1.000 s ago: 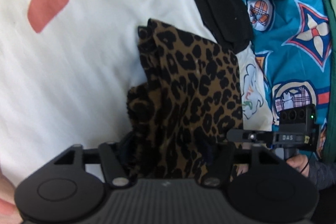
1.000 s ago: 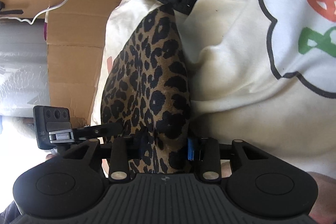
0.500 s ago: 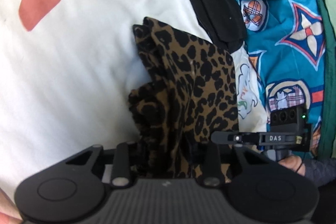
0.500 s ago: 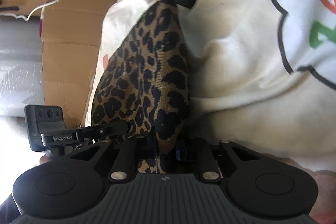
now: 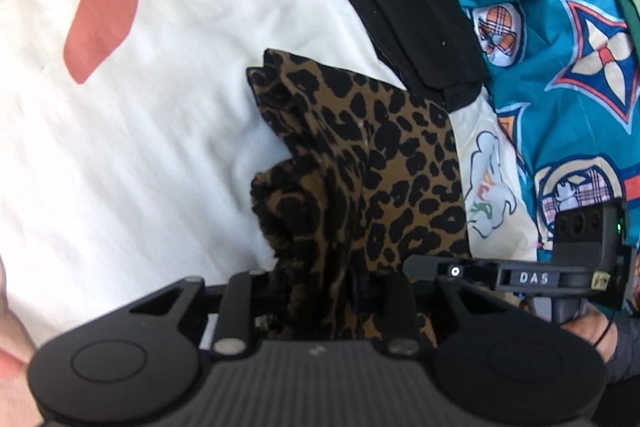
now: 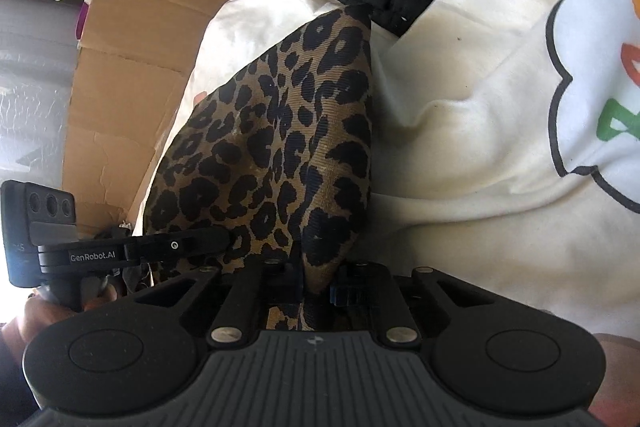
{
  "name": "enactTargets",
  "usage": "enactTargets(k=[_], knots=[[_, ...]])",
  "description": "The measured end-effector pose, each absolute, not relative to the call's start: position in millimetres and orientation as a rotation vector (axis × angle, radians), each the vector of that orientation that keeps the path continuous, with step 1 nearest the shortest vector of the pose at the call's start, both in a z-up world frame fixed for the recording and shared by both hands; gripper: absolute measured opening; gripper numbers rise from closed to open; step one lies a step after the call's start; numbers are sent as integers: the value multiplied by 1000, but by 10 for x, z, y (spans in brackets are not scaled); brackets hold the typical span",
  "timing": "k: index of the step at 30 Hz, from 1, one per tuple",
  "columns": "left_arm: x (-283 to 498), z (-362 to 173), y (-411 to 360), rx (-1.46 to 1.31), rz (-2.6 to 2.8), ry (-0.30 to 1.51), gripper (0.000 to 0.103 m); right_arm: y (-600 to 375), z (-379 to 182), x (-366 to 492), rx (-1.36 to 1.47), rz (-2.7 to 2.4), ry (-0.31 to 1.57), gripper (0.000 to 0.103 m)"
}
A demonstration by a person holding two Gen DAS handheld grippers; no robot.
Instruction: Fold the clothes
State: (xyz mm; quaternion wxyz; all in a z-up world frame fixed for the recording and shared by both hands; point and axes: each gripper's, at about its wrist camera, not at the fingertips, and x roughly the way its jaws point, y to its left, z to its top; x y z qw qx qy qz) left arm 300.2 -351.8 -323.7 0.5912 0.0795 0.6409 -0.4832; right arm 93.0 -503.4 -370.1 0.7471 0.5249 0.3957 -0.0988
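Observation:
A leopard-print garment lies folded on white bedding, its left edge bunched in layers. My left gripper is shut on its near edge, the cloth filling the space between the fingers. In the right wrist view the same leopard-print garment rises to a point toward the black clothes, and my right gripper is shut on its near corner. The right gripper body shows at the lower right of the left wrist view, the left gripper body at the lower left of the right wrist view.
A folded black garment lies just beyond the leopard cloth. A white sheet with a red patch spreads left. A teal patterned fabric lies right. A cream sweatshirt with a printed cloud and cardboard flank the right view.
Both grippers closed in on the cloth, their fingers drawing nearer together. The left view shifted so the leopard cloth sits a little lower and the black garment shows more.

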Motion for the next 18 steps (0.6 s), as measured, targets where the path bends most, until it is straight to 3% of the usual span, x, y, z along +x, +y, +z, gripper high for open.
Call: enactTargets(k=[10, 18], knots=[[2894, -2900, -3360, 182, -997, 1423, 27, -5004, -3271, 1064, 1040, -203, 882, 8], [2754, -2137, -3055, 84, -930, 1321, 27, -4919, -2453, 1134, 932, -158, 848, 8]])
